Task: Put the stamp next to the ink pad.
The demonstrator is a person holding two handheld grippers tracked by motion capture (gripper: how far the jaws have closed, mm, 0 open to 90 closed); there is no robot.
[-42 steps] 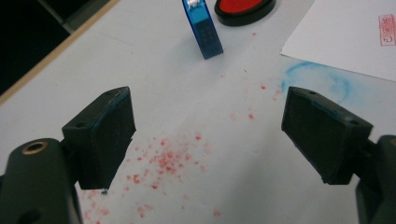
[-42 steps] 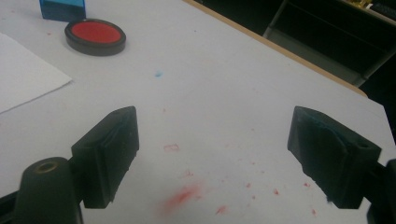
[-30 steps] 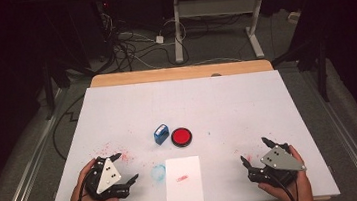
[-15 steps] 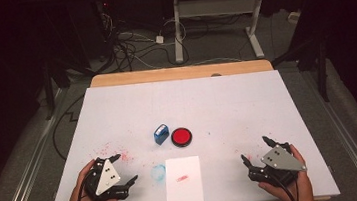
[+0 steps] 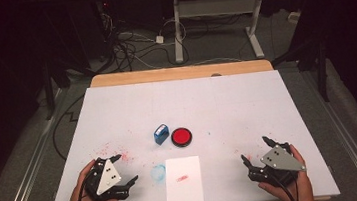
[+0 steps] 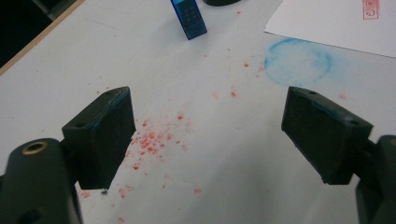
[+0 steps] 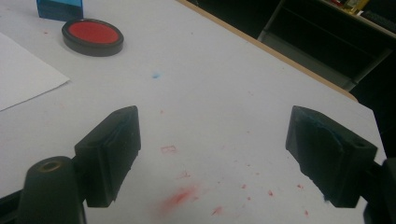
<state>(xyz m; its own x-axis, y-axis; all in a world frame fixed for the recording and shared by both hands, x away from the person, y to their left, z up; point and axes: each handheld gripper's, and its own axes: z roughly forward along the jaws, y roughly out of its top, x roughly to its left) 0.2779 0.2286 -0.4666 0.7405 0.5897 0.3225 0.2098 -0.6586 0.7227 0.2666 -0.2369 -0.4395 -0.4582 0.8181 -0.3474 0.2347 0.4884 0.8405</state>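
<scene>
A small blue stamp block (image 5: 160, 134) stands upright near the middle of the white table, with a round red ink pad (image 5: 182, 137) in a black case just to its right. Nearer the front edge lies a white sheet of paper (image 5: 183, 181) bearing a small red stamp mark. My left gripper (image 5: 125, 170) rests open at the front left, nothing between its jaws; its own view has the blue stamp (image 6: 188, 17) far ahead. At the front right my right gripper (image 5: 255, 150) is open and empty, with the ink pad (image 7: 93, 36) far off to its left.
The white table top (image 5: 227, 100) carries red ink specks at the left and a faint blue ring stain (image 5: 158, 172) beside the paper. A wooden strip (image 5: 178, 73) edges the far side. Cables and a desk frame (image 5: 178, 25) lie on the dark floor beyond.
</scene>
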